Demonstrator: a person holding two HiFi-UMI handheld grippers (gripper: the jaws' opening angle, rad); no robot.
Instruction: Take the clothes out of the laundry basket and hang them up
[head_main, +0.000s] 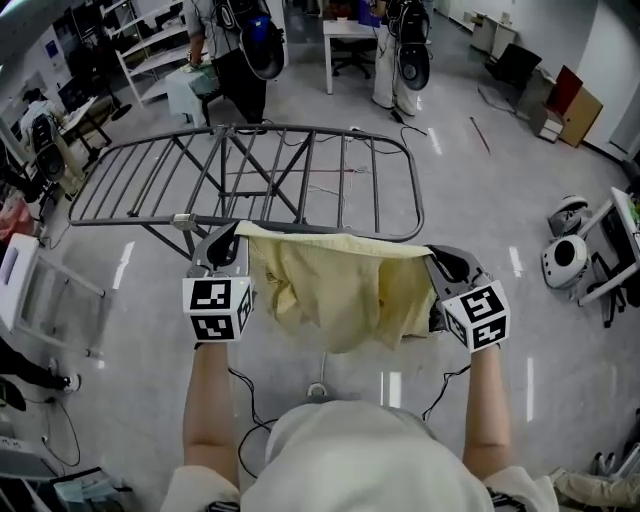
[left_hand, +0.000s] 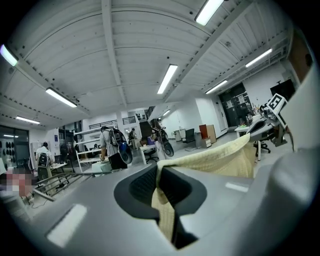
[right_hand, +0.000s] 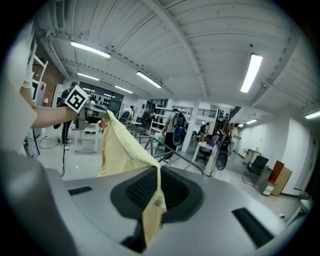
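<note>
Head view: left gripper (head_main: 226, 243) and right gripper (head_main: 441, 263) each clamp a top corner of the yellow cloth (head_main: 335, 290) before the drying rack (head_main: 300, 128); keep its edge taut and level, clear the near rail.

Garment (head_main: 335, 290) hangs between left gripper (head_main: 232, 242) and right gripper (head_main: 438, 262), just before the drying rack (head_main: 250, 175); a person (head_main: 235, 50) stands behind the rack.
</note>
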